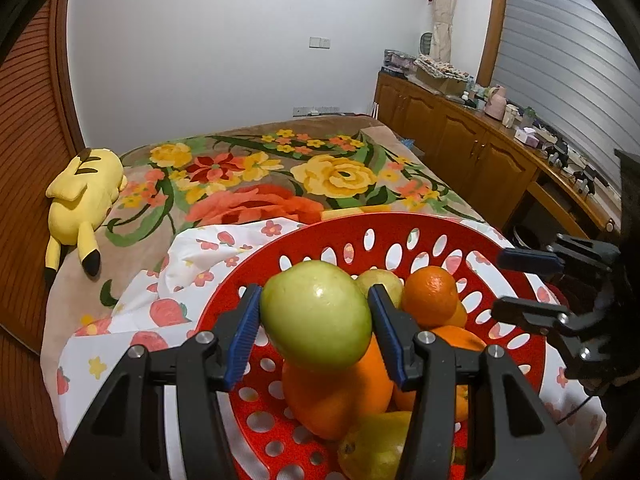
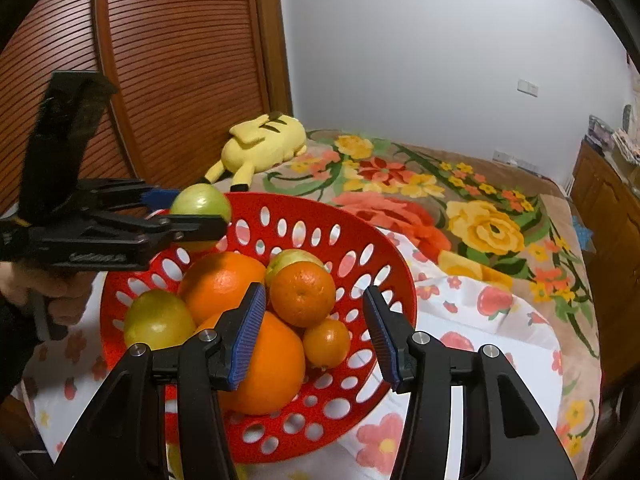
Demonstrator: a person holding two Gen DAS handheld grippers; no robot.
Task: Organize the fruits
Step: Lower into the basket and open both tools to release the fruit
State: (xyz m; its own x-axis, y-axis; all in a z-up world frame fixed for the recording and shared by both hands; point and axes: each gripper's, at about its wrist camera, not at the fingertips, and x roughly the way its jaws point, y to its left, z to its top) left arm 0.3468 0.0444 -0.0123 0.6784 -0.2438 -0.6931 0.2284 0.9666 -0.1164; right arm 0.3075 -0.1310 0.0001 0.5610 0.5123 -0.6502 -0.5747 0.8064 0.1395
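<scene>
My left gripper (image 1: 314,292) is shut on a green apple-like fruit (image 1: 316,316), its blue pads pressed to both sides, and holds it over the near part of the red perforated basket (image 1: 400,222). From the right wrist view that left gripper (image 2: 192,210) and its green fruit (image 2: 202,200) hang at the basket's (image 2: 394,264) far left rim. The basket holds a large orange (image 2: 268,364), a second orange (image 2: 220,280), a mandarin (image 2: 303,294), a smaller mandarin (image 2: 326,342) and a yellow-green fruit (image 2: 158,324). My right gripper (image 2: 314,292) hovers open over the mandarins, pads touching nothing; the left wrist view shows the right gripper (image 1: 516,286) at the basket's right edge.
The basket stands on a white strawberry-print cloth (image 2: 460,344) spread over a floral blanket (image 2: 480,224) on a bed. A yellow plush toy (image 2: 264,140) lies near a slatted wooden door (image 2: 180,60). A cluttered wooden cabinet (image 1: 472,136) runs along the right.
</scene>
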